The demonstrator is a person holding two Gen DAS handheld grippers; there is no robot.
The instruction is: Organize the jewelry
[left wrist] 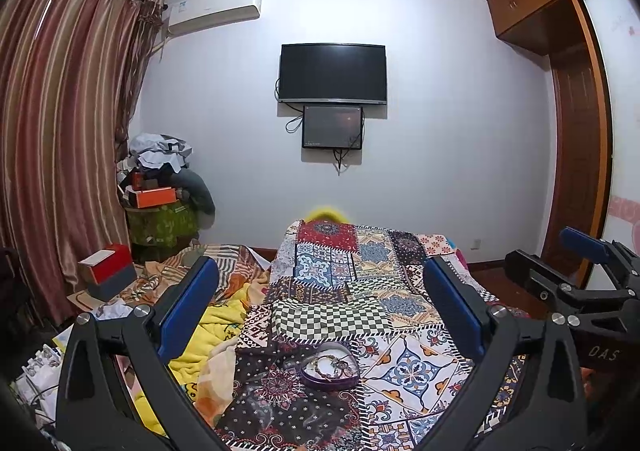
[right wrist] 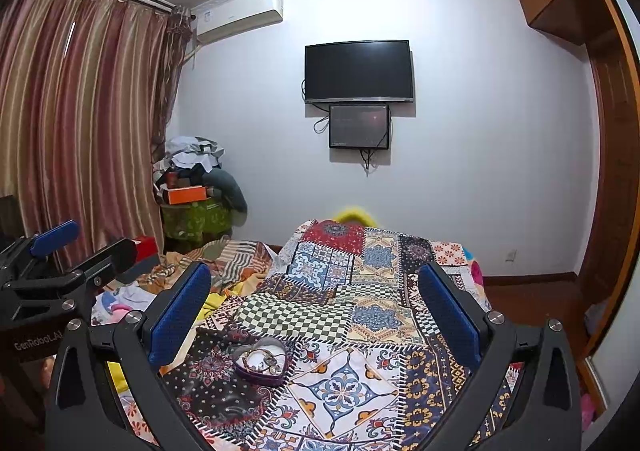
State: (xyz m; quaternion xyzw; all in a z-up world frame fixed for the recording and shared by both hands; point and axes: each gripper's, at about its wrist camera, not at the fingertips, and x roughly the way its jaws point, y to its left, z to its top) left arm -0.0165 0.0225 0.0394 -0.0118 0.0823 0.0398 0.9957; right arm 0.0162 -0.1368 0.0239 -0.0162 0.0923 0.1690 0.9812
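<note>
A purple heart-shaped box [left wrist: 330, 367] lies open on the patchwork quilt [left wrist: 412, 351], holding a tangle of beaded bracelets and chains [left wrist: 334, 363]. My left gripper [left wrist: 320, 307] hangs above and behind it, open, with nothing between its blue pads. The right gripper [left wrist: 576, 271] shows at the right edge of the left wrist view. In the right wrist view the same heart-shaped box [right wrist: 260, 365] sits low and left of centre on the quilt [right wrist: 340, 387]. My right gripper [right wrist: 316, 311] is open and holds nothing. The left gripper [right wrist: 60, 251] appears at the left edge.
A rumpled yellow blanket [left wrist: 216, 335] and striped bedding lie left of the quilt. A red and grey box [left wrist: 110, 271] sits by the curtain. Piled clothes and boxes [left wrist: 164, 187] fill the corner. A TV [left wrist: 333, 73] hangs on the far wall, a wooden wardrobe [left wrist: 576, 131] stands right.
</note>
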